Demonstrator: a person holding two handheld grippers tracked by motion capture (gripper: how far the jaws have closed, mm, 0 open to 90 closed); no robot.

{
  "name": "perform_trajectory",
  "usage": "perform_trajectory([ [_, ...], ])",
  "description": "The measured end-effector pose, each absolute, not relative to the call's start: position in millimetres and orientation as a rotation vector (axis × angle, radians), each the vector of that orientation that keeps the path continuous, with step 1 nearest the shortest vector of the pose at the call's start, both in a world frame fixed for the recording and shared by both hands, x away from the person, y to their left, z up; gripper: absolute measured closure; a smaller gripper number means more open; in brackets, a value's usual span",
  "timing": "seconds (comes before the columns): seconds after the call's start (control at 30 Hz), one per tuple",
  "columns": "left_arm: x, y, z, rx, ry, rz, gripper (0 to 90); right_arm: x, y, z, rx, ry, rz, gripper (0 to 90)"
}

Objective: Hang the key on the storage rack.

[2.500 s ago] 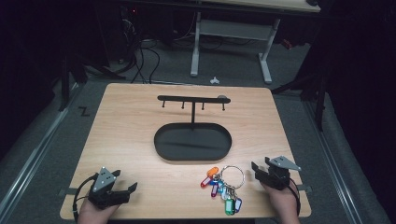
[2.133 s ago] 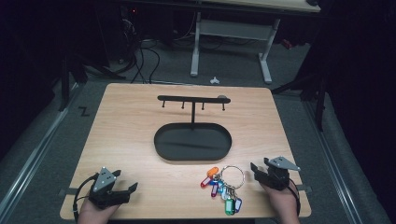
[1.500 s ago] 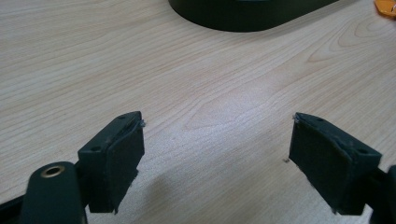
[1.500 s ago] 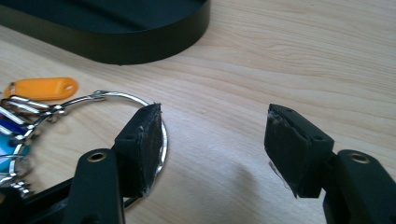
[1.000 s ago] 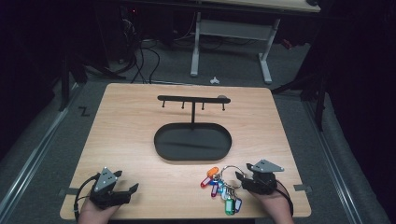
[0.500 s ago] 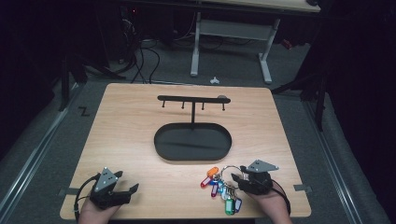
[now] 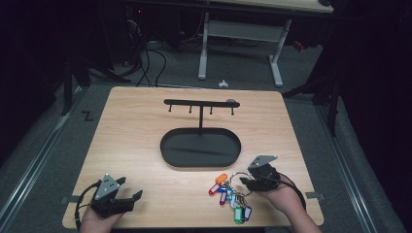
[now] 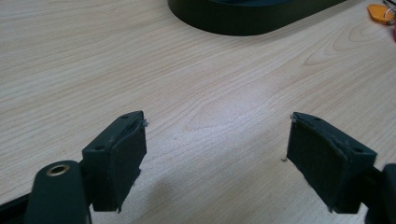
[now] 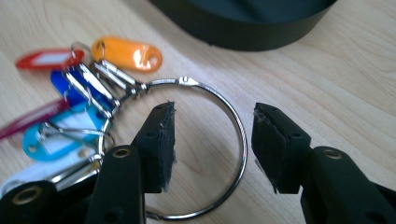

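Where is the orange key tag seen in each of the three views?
High view: orange key tag lies lower centre-right, left of the right gripper.
Left gripper view: top right corner.
Right gripper view: upper left.
Shared landmark: black oval tray, just beyond it.

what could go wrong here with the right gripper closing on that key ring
The right gripper is open with one jaw inside the key ring and one outside; the thin wire lies flat on the table, so it may slip out. The hanging tags might swing or snag on the stand.

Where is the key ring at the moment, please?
In the high view the key ring lies near the table's front edge, right of centre, between the oval tray and the right claw.
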State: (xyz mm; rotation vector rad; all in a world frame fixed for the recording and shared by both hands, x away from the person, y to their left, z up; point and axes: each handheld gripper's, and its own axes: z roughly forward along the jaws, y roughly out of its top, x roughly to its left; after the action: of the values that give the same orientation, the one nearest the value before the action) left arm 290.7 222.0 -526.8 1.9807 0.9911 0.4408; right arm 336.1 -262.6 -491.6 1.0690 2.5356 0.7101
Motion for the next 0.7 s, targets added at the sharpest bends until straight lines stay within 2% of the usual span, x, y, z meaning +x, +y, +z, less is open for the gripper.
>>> perform_trajectory([
  [0.13, 290.4, 221.3, -526.2, 1.982, 0.985, 0.439, 20.4, 347.0, -257.1, -489.5, 1.023, 2.635, 0.585, 46.9],
  [0.23, 290.2, 220.4, -526.6, 1.984, 0.982, 0.438, 20.5, 358.8, -250.0, -485.8, 1.007, 2.723, 0.455, 41.4],
  [0.4, 290.3, 221.2, -526.7, 1.985, 0.985, 0.435, 20.6, 376.8, -240.8, -483.7, 0.966, 2.804, 0.333, 40.7],
  [0.5, 290.7, 221.6, -527.0, 1.986, 0.985, 0.431, 20.6, 385.1, -235.5, -485.9, 0.959, 2.866, 0.287, 37.0],
  [0.57, 290.7, 221.5, -526.8, 1.989, 0.982, 0.43, 20.6, 389.8, -231.2, -487.1, 0.943, 2.891, 0.255, 38.0],
  [0.67, 290.6, 220.7, -527.0, 1.986, 0.981, 0.433, 20.6, 396.8, -221.6, -488.8, 0.886, 2.9, 0.17, 47.8],
  [0.7, 290.6, 220.7, -526.8, 1.987, 0.979, 0.433, 20.6, 396.8, -221.6, -488.8, 0.886, 2.9, 0.17, 47.8],
])
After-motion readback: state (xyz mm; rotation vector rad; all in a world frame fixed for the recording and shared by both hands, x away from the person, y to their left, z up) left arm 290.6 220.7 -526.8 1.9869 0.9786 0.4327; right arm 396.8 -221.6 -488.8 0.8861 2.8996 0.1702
